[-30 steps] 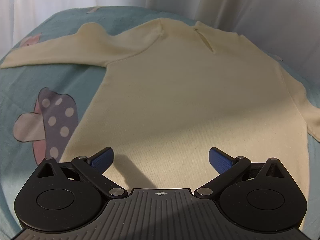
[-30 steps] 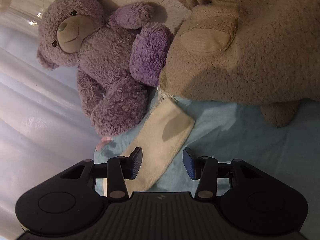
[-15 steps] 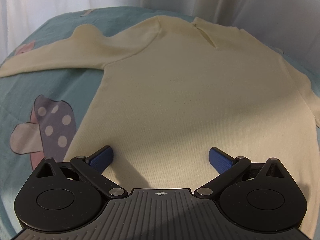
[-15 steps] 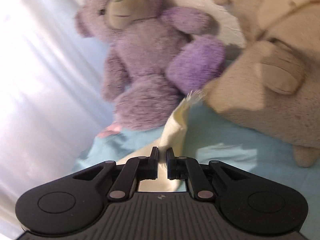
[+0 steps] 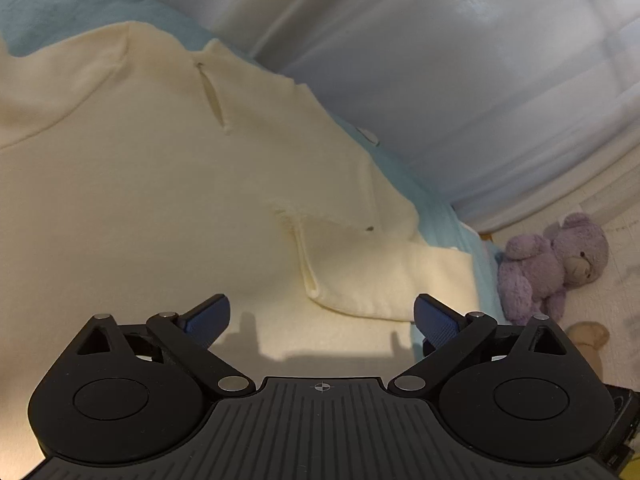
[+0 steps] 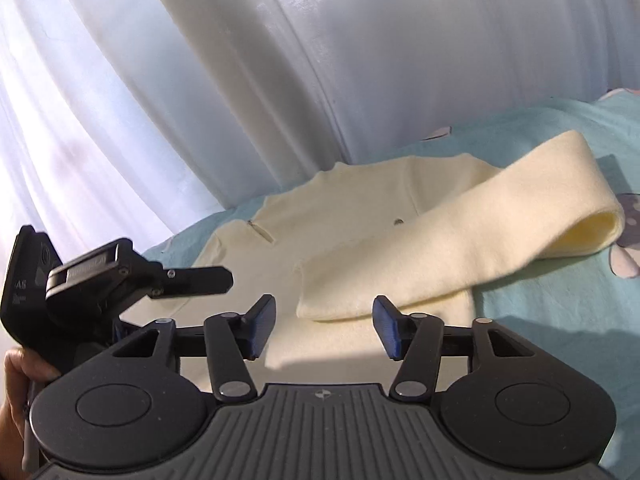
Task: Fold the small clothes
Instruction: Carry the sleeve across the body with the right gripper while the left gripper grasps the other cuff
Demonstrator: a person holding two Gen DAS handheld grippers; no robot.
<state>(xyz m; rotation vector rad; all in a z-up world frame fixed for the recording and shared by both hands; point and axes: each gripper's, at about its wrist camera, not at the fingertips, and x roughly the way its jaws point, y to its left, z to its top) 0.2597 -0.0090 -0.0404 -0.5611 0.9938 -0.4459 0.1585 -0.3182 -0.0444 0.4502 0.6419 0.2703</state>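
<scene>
Right wrist view: sleeve cuff (image 6: 384, 300) lies straight ahead of the right tongs (image 6: 324, 326), sleeve running away rightward; these tongs just sprang apart, empty.

A cream-yellow sweater (image 5: 160, 200) lay on a pale teal bedsheet (image 6: 560, 312) printed with a grey, white-dotted cartoon patch (image 6: 628, 220). Behind hung white curtains (image 5: 440, 60) tinged blue-grey in their folds. A lilac plush bear (image 5: 556, 260) with a beige muzzle sat against a white surface. Both black grippers carried blue finger pads (image 6: 262, 324).
</scene>
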